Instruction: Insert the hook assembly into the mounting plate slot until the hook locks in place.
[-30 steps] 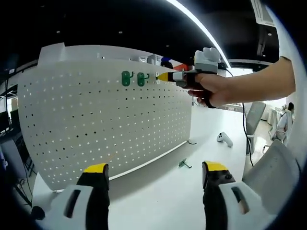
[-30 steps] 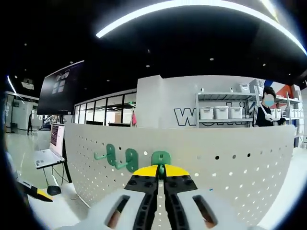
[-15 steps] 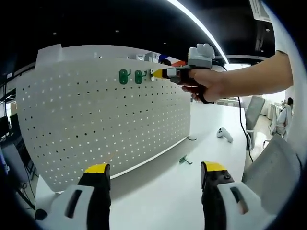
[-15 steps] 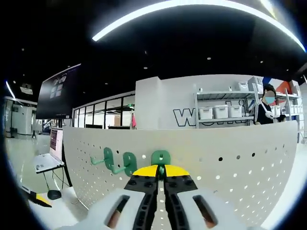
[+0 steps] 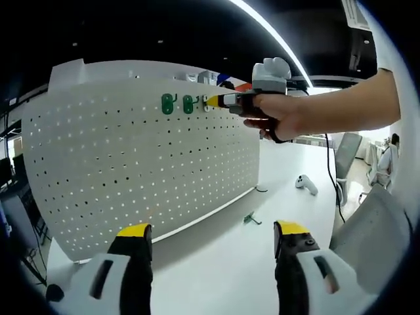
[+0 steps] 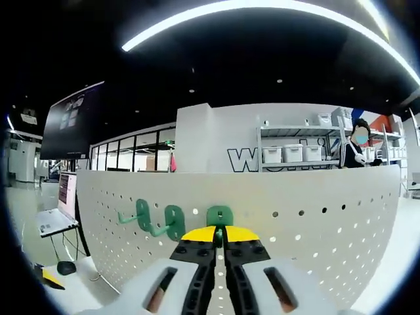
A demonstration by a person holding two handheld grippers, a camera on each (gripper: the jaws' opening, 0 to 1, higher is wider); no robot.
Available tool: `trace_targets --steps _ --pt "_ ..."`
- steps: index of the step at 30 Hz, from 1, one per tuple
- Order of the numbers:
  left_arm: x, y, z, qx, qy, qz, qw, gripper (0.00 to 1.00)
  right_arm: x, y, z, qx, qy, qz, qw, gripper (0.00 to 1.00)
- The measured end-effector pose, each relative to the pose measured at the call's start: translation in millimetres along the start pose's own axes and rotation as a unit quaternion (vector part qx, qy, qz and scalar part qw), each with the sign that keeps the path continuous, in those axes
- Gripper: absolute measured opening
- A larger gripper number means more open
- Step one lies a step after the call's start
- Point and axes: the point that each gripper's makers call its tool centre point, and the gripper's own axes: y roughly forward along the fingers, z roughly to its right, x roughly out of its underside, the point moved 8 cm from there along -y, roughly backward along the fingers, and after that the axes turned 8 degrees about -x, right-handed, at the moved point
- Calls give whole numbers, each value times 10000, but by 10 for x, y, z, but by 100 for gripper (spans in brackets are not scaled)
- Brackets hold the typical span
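Since a second ago, the right gripper (image 5: pixel 211 101) has edged left along the white pegboard (image 5: pixel 144 164), nearer two mounted green hooks (image 5: pixel 177 104). Its jaws are closed on a third green hook (image 6: pixel 220 217), pressed against the board's top row. The left gripper (image 5: pixel 210 236) hangs with jaws apart above the tabletop (image 5: pixel 230 262), where a spare hook (image 5: pixel 250 220) lies.

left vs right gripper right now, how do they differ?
1. Jaws: the left gripper stands open, wide apart, holding nothing; the right gripper is shut on a green hook.
2. Place: the left gripper sits low, back from the white pegboard above the table; the right gripper is up at the pegboard's top rows, beside two mounted hooks.

Shared: yellow-tipped black jaws.
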Motion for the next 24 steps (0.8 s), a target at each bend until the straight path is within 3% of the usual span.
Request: trace_targets --steps 11,24 --pt "6 -4 7 53 -18 -33 10000 77 15 37 -86 737 428 50 9964 1" --pt "27 11 21 74 -26 -45 10000 77 10 17 -76 603 384 11 9974 2"
